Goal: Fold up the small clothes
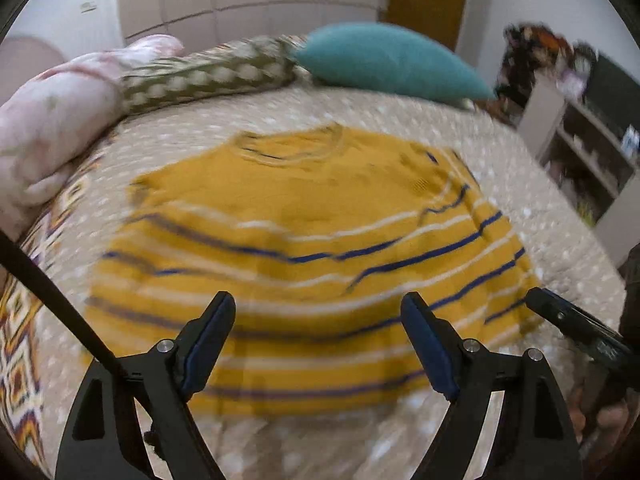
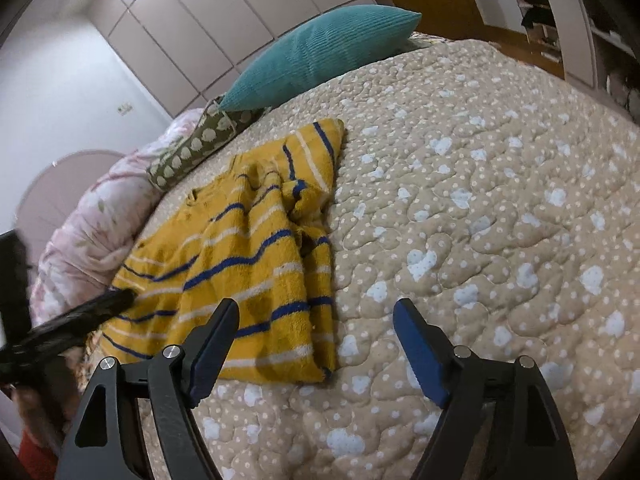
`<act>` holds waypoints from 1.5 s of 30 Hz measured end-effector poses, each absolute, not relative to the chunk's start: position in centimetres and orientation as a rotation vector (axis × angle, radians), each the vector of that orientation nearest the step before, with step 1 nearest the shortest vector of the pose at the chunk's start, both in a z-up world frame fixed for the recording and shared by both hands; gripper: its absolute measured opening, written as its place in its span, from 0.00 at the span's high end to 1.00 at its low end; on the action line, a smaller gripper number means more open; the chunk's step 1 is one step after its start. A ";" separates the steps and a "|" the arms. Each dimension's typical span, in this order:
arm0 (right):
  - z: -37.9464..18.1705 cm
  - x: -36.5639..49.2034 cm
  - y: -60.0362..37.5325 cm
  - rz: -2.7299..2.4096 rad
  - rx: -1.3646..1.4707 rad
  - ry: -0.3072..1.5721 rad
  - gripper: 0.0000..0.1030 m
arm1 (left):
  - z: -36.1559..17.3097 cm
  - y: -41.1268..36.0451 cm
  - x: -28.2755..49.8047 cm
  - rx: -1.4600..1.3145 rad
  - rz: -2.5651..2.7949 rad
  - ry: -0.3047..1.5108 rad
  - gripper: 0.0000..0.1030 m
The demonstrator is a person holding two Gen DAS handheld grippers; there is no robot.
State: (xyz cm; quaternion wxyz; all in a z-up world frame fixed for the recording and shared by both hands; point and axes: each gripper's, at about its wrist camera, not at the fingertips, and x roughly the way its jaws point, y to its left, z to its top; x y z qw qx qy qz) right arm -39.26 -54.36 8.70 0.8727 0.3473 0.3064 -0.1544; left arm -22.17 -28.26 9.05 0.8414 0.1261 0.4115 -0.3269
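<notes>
Unfolded yet: striped yellow sweater spread on bed ahead of left claw, beside right claw; both agape, empty.

Ahead of my right claw, with its matt black plastic arms and blue ribbed pads, I see a fuzzy terry-like mustard sweater lying on the puckered quilted cotton bedspread, with a ribbed teal cushion and glossy wardrobe panels beyond.

Bed with beige spotted quilt. On it lay yellow striped sweater, partly rumpled; at far edge teal cushion, green patterned pillow, pink bedding roll.
</notes>
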 end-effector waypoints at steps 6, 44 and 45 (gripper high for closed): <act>13.9 -39.5 -48.9 -0.265 0.551 0.589 0.20 | 9.8 -18.5 -20.0 0.247 -0.479 0.813 0.18; 8.0 -17.5 -15.7 -0.069 -0.559 0.727 0.48 | 2.8 -18.8 1.1 -0.029 -0.796 1.190 0.16; 8.0 -17.4 -15.6 -0.071 -0.561 0.728 0.48 | 2.5 -20.0 1.5 -0.012 -0.818 1.203 0.16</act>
